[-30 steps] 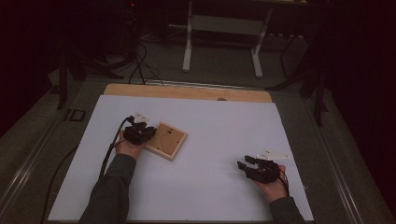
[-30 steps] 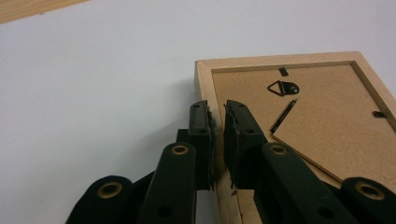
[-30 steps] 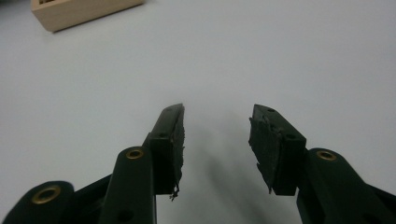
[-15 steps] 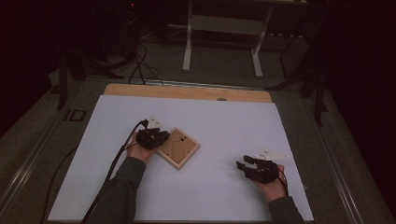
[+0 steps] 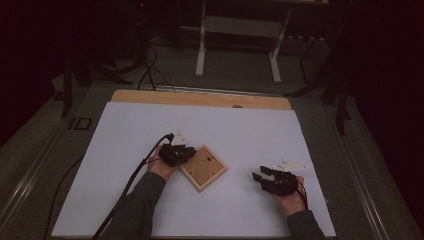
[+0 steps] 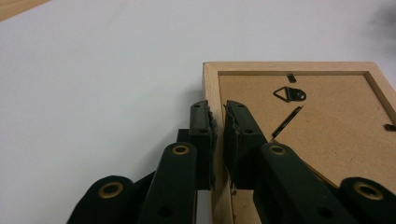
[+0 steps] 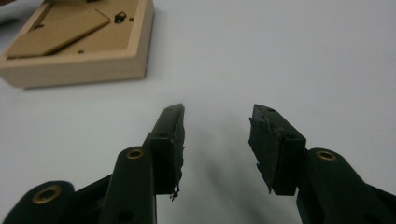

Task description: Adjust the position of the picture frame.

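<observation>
On the white sheet (image 5: pixel 250 130) covering the table, seen from the high view, a wooden frame (image 5: pixel 203 167) lies back-up, turned cornerwise, a little left of the middle. The left gripper (image 5: pixel 186 152) sits at its left edge; the right gripper (image 5: pixel 260 176) rests well apart to the right, pointing toward the frame with nothing near its tips. From up here the grip itself is too small to read.

From the left gripper view, the left gripper (image 6: pixel 217 135) is clamped on the frame's (image 6: pixel 299 121) wooden rim, one jaw outside, one inside against the backing board. A hanger ring (image 6: pixel 289 93) and small clips on the backing show plainly here, which the high view cannot resolve.

From the right gripper view, the right gripper (image 7: pixel 217 135) has its jaws standing apart over bare sheet, holding nothing. The frame (image 7: pixel 79 42) lies off to the upper left, and this low angle shows its side wall and what looks like a stand flap on the backing.

As I judge it, the frame is gripped and placed near the middle; any work on the backing is not begun, and the right gripper has yet to reach in.
</observation>
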Motion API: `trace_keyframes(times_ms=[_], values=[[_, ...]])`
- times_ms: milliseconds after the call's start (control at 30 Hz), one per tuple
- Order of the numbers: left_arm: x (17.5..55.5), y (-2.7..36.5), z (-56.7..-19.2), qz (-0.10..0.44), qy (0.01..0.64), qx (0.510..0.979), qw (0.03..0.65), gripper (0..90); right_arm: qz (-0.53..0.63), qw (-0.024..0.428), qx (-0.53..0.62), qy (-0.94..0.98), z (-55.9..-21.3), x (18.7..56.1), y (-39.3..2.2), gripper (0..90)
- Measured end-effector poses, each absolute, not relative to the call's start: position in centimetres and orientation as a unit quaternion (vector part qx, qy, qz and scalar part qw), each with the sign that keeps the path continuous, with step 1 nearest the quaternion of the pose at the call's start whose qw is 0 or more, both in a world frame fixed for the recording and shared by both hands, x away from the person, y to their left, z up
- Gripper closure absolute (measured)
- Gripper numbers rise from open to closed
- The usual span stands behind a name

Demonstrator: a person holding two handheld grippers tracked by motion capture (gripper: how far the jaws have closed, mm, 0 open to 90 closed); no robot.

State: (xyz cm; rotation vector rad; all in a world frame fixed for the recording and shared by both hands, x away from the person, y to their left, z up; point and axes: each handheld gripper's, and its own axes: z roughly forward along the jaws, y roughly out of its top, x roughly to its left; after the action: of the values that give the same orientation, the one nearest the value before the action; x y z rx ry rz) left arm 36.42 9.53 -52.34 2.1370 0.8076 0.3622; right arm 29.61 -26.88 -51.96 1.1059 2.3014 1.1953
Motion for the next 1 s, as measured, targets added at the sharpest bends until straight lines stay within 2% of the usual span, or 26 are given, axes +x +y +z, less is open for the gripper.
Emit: trace_keyframes(times_ms=[267,333,400,667,767,800,833,867,933,967,1000], values=[[36.0,7.7,-52.5,0.139,0.312,0.844,0.413,81.2,0.419,0.162,0.387,0.805,-51.9,29.6,-26.7,54.1],[36.1,7.7,-52.6,0.143,0.319,0.84,0.414,67.7,0.42,0.161,0.387,0.805,-51.9,29.6,-26.6,54.1],[35.9,8.4,-52.5,0.142,0.342,0.823,0.43,64.6,0.421,0.161,0.387,0.804,-51.9,29.7,-26.5,54.1],[33.8,10.4,-51.1,0.158,0.36,0.802,0.449,66.8,0.434,0.149,0.39,0.798,-52.0,30.3,-25.6,56.4],[32.3,11.0,-50.7,0.164,0.356,0.801,0.452,68.5,0.437,0.149,0.389,0.797,-51.9,30.6,-25.1,61.0],[31.3,11.6,-50.6,0.161,0.358,0.795,0.462,70.8,0.437,0.149,0.389,0.797,-51.9,30.7,-24.7,65.8],[31.3,11.6,-50.6,0.161,0.358,0.795,0.462,72.6,0.437,0.149,0.389,0.797,-51.9,30.7,-24.7,65.8],[30.2,12.0,-50.6,0.163,0.36,0.794,0.463,75.6,0.435,0.149,0.387,0.799,-51.9,30.8,-24.4,73.5],[29.8,12.1,-50.7,0.159,0.358,0.794,0.464,80.6,0.434,0.149,0.384,0.801,-52.0,30.9,-24.0,81.6],[29.3,12.2,-50.8,0.159,0.357,0.796,0.463,80.6,0.434,0.149,0.384,0.801,-52.0,30.9,-24.0,81.6],[28.4,12.2,-51.2,0.151,0.355,0.796,0.466,85.5,0.431,0.147,0.38,0.805,-52.1,31.0,-23.6,88.5]])
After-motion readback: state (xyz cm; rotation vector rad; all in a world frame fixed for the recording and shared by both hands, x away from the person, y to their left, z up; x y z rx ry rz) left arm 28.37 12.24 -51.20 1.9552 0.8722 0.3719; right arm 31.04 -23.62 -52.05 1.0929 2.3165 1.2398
